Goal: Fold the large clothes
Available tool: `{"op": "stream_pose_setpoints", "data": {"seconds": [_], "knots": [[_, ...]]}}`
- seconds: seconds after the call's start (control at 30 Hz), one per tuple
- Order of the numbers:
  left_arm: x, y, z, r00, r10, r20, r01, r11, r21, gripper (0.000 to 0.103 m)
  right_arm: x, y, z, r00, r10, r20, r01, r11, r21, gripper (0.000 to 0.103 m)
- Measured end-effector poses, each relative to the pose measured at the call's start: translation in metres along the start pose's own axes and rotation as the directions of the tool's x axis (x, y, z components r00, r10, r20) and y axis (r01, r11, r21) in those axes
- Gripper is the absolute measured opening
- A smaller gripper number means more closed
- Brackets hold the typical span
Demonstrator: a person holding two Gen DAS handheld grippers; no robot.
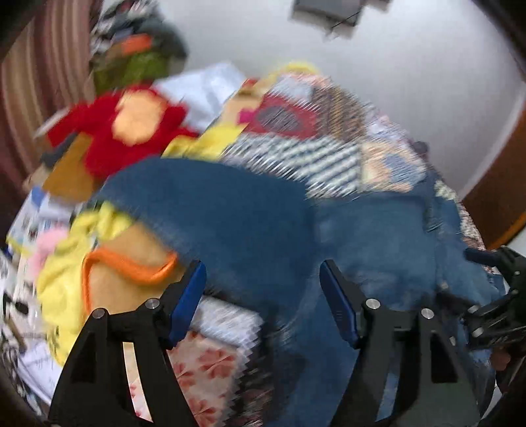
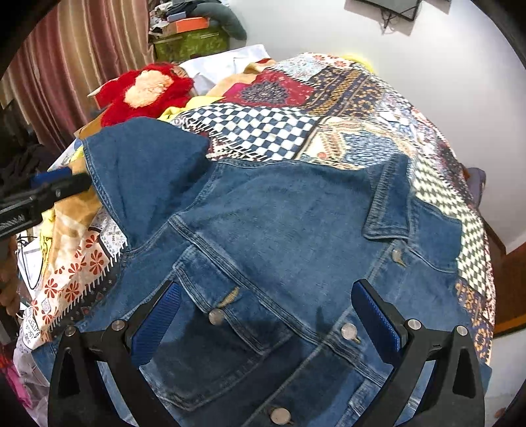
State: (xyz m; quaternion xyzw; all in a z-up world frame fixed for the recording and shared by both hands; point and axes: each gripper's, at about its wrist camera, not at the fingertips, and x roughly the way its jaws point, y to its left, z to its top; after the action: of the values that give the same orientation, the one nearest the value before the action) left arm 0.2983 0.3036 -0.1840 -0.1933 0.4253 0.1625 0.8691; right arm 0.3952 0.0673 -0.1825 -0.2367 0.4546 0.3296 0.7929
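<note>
Here both grippers, left gripper (image 1: 263,295) and right gripper (image 2: 266,315), gape empty above the denim jacket (image 2: 279,213).

1. A patchwork bedspread (image 2: 328,108) covers the bed, with checkered navy-and-white squares, a red medallion patch and orange floral panels.
2. A red plush toy (image 2: 144,92) with a pale orange patch lies at about ten o'clock in the right wrist view, on the bed's far side.
3. A striped pink-and-beige curtain (image 2: 75,62) hangs at eleven o'clock.
4. A green patterned box (image 2: 190,42) sits beside the curtain at twelve o'clock, with an orange box (image 2: 192,23) and other clutter piled on it.
5. White cloth (image 2: 227,64) lies just below the green box.
6. A dark wall-mounted item (image 2: 391,6) with a dangling cable shows at one o'clock on the white wall (image 2: 443,82).
7. Yellow fabric (image 1: 65,279) with an orange loop (image 1: 131,266) sits at eight o'clock in the blurred left wrist view.
</note>
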Motion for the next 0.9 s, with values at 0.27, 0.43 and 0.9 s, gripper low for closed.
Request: {"op": "stream_pose_setpoints", "data": {"seconds": [0.27, 0.43, 0.9], "knots": [[0.061, 0.053, -0.003, 0.974, -0.176, -0.142, 0.139, 0.962, -0.237, 0.07, 0.043, 0.033, 0.014, 0.997, 0.049, -0.066, -0.052, 0.998, -0.037, 0.103], [0.087, 0.062, 0.015, 0.98, -0.154, -0.128, 0.111, 0.95, -0.291, 0.059, 0.077, 0.049, 0.023, 0.987, 0.074, -0.142, -0.082, 0.995, -0.054, 0.103], [0.023, 0.01, 0.052, 0.991, -0.001, 0.133, 0.009, 0.998, -0.056, 0.004, 0.105, 0.075, 0.029, 0.985, 0.041, -0.17, -0.065, 0.988, -0.138, 0.103]]}}
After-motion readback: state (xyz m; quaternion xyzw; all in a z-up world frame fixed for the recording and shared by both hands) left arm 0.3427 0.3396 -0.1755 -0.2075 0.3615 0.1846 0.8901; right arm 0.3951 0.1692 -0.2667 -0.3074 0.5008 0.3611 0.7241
